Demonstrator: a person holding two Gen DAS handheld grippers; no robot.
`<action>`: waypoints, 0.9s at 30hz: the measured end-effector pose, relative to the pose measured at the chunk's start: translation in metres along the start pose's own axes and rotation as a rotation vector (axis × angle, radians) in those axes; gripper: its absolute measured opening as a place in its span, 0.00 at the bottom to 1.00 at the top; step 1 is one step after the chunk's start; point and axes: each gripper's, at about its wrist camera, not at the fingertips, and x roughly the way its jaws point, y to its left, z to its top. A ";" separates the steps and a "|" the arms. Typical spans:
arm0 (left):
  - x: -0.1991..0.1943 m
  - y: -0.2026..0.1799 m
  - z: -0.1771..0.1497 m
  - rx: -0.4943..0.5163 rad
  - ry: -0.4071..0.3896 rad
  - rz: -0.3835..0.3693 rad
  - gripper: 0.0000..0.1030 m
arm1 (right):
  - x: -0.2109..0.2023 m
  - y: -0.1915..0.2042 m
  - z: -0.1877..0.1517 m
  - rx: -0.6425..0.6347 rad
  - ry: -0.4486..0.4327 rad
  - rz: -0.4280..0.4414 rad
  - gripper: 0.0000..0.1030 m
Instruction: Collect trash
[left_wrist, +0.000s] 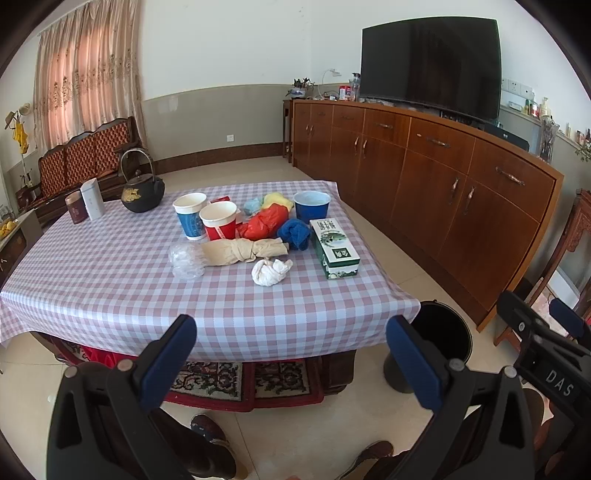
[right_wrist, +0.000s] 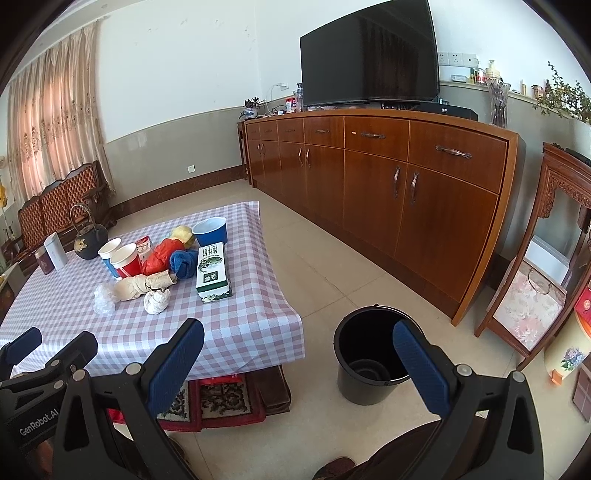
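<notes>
Both grippers, left (left_wrist: 291, 354) and right (right_wrist: 299, 360), hang wide open and empty short of the surface (left_wrist: 110, 280), the trash cluster (tissue wad (left_wrist: 270, 271) nearest) ahead, the bin (right_wrist: 369, 354) under the right fingers.

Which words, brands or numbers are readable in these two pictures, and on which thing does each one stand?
"DAS": on the right tool, seen from the left wrist camera.
"GenRobot.AI": on the left tool, seen from the right wrist camera.
Green and white carton: large Chinese characters, too blurred to read surely.
Red paper cup, blue paper cup, dark red tin: print unreadable.
</notes>
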 end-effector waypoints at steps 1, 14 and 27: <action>0.001 0.000 0.000 0.002 0.002 0.001 1.00 | 0.001 0.001 0.000 0.000 0.001 0.001 1.00; 0.028 0.034 0.008 -0.017 0.017 0.069 1.00 | 0.032 0.021 0.002 -0.031 0.036 0.047 1.00; 0.067 0.073 0.025 -0.070 0.037 0.101 1.00 | 0.076 0.059 0.018 -0.059 0.077 0.116 1.00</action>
